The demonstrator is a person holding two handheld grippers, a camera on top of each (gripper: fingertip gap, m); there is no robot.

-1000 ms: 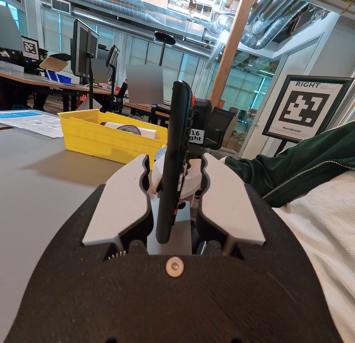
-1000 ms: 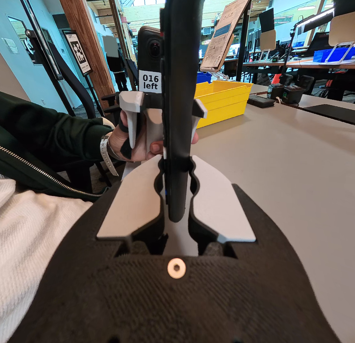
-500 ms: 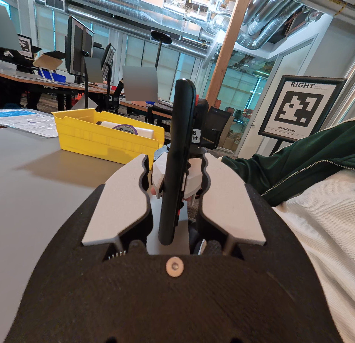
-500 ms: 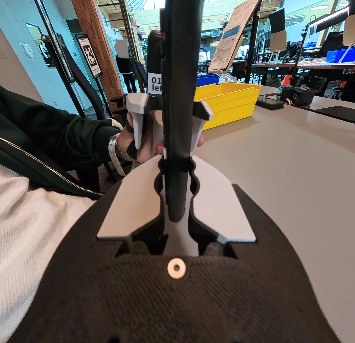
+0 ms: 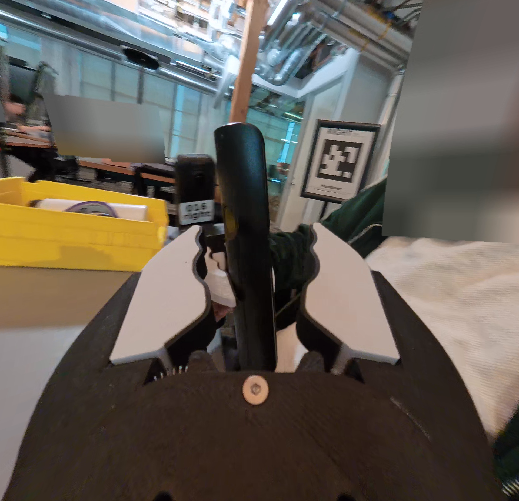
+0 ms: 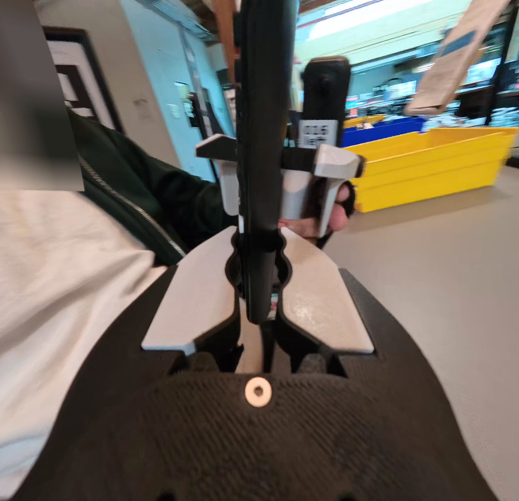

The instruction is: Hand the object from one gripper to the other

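Observation:
A black remote control [image 5: 244,234] stands upright between the two grippers. My right gripper [image 6: 258,243] is shut on its lower end; the remote [image 6: 261,122] rises past the top of the right wrist view. My left gripper [image 5: 257,232] is open, with its grey fingers [image 5: 174,285] on either side of the remote and a gap on each side. In the right wrist view the left gripper [image 6: 280,161] straddles the remote higher up, jaws wide apart. The right gripper's body [image 5: 193,190] shows behind the remote in the left wrist view; its grip is hidden there.
A yellow bin [image 5: 84,234] holding a white roll stands on the grey table [image 5: 42,296]; it also shows in the right wrist view [image 6: 421,173]. The person's green sleeve [image 6: 146,176] and white top [image 5: 449,305] are close by. A framed marker sign [image 5: 339,161] stands behind. My right fingertips sit around 5 cm from my left ones.
My left gripper's jaws have opened wider around the remote. Both views have swung sideways and are blurred. My right gripper stays shut on the remote.

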